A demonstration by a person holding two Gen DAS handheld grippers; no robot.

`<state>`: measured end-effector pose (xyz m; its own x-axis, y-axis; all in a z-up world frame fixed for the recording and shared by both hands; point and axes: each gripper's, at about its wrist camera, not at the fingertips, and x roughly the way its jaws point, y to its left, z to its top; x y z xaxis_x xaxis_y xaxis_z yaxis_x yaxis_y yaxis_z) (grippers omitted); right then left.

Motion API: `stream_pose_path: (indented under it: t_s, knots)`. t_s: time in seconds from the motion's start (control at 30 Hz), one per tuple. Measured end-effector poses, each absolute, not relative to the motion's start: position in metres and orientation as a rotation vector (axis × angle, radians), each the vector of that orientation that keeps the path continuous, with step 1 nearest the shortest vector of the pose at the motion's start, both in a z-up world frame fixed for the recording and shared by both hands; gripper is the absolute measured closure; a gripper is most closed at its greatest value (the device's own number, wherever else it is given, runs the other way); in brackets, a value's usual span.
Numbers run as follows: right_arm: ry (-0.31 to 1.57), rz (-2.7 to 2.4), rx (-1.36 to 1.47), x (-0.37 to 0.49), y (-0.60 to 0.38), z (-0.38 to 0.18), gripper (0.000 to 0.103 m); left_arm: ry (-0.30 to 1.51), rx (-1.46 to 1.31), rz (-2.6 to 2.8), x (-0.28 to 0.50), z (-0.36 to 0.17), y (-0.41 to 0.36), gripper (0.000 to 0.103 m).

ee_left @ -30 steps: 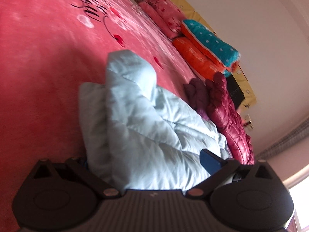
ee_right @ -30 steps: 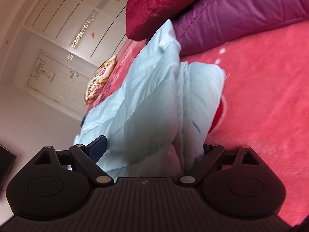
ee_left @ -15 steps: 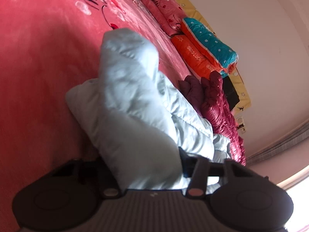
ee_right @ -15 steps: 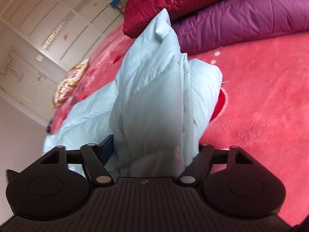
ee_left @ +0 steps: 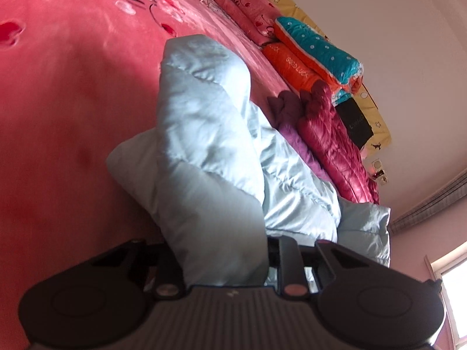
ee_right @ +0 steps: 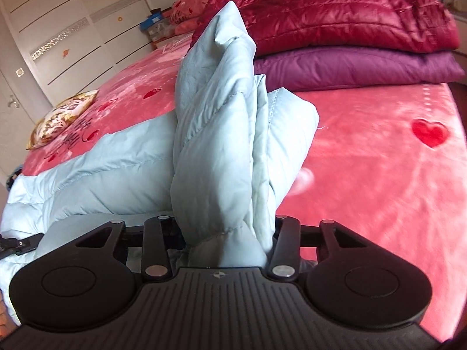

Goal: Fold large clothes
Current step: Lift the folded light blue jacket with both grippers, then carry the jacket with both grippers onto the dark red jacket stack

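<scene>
Left wrist view: the left gripper (ee_left: pixel 224 259) is now clamped on a thick bunch of the pale blue puffer jacket (ee_left: pixel 204 134). A second ago its jaws stood wide around the fabric, so the pinch has just closed. Same story for the right gripper (ee_right: pixel 227 239): its fingers have narrowed and now squeeze a padded fold, which stands up taller than before. My guess is both ends of one edge are secured and the fold-over lift can start. Puffy fabric like this could slip or spring back, so the grip needs to hold.

The jacket lies on a pink fleece bedspread (ee_right: pixel 379 160) printed with red hearts, part bunched in the grippers and the rest spread out flat. Behind it sit a dark red jacket (ee_right: pixel 335 14) stacked on a purple jacket (ee_right: pixel 350 67), looking already folded. Folded quilts (ee_left: pixel 315 49) line the wall, and white wardrobe doors (ee_right: pixel 58 14) show in the right wrist view.
</scene>
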<state>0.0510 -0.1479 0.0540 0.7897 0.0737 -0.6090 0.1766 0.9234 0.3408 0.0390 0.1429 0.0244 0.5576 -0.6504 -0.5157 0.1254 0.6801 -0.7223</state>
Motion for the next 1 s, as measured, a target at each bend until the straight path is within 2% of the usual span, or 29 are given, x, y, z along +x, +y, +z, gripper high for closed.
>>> stream_pose_path:
  t_s: [0.2, 0.57, 0.73, 1.0]
  knots:
    - [0.638, -0.124, 0.342, -0.027, -0.15, 0.055, 0.053, 0.885, -0.605, -0.499, -0.008, 0.034, 0.127, 0.079]
    - [0.583, -0.211, 0.06, -0.124, -0.142, 0.076, 0.066, 0.867, -0.469, -0.549, -0.075, 0.073, 0.097, 0.083]
    - [0.502, -0.287, 0.006, -0.175, -0.157, 0.098, 0.068, 0.832, -0.401, -0.647, -0.094, 0.107, 0.063, 0.083]
    - [0.323, -0.454, -0.056, -0.261, -0.202, 0.161, 0.068, 0.701, -0.33, -0.848, -0.097, 0.197, -0.007, 0.083]
